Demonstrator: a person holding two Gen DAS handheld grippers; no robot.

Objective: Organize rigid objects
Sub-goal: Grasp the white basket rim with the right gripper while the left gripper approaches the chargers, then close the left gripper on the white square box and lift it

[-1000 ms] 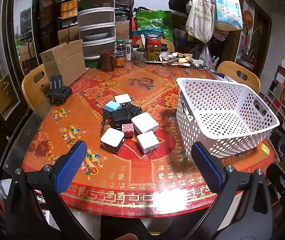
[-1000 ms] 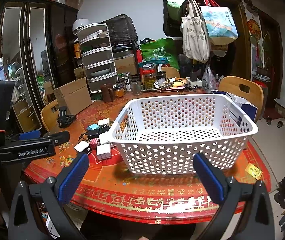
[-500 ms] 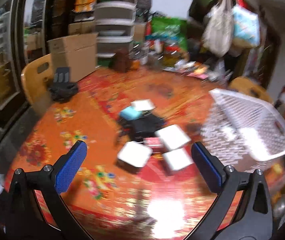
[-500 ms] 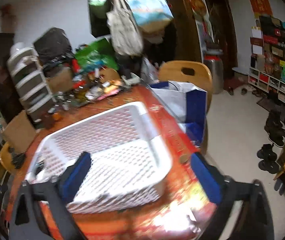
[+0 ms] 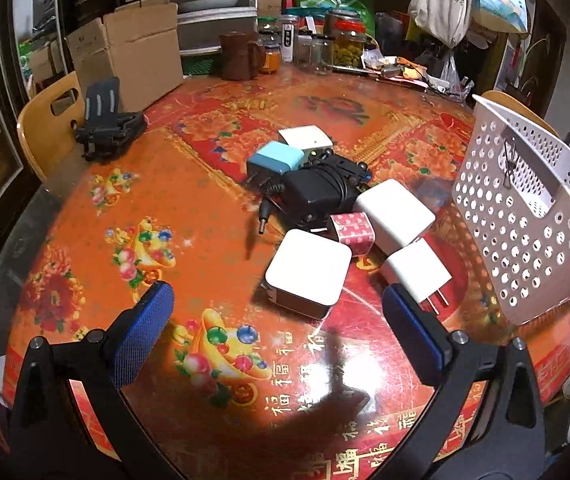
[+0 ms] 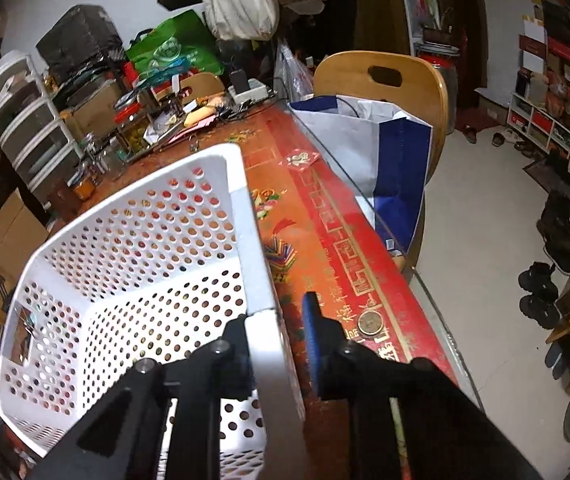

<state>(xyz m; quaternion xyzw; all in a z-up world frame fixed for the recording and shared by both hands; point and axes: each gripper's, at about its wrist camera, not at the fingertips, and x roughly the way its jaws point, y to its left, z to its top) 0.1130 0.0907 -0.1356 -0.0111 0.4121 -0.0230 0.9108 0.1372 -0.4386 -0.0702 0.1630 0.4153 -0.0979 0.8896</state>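
White perforated basket (image 6: 125,280): fills the lower left of the right view; my right claw (image 6: 275,340) grips its rim, one finger inside, one outside. Chargers: large white block (image 5: 308,273), white plug (image 5: 415,272), pink cube (image 5: 352,234), black adapter (image 5: 321,190), blue plug (image 5: 275,160), clustered mid-frame on the red table (image 5: 165,220). My left claw (image 5: 275,328): spread wide, empty, just below the large block.

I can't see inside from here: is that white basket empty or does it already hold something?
Empty, as far as shown: the white basket has a bare perforated floor. The chargers lie out on the table.
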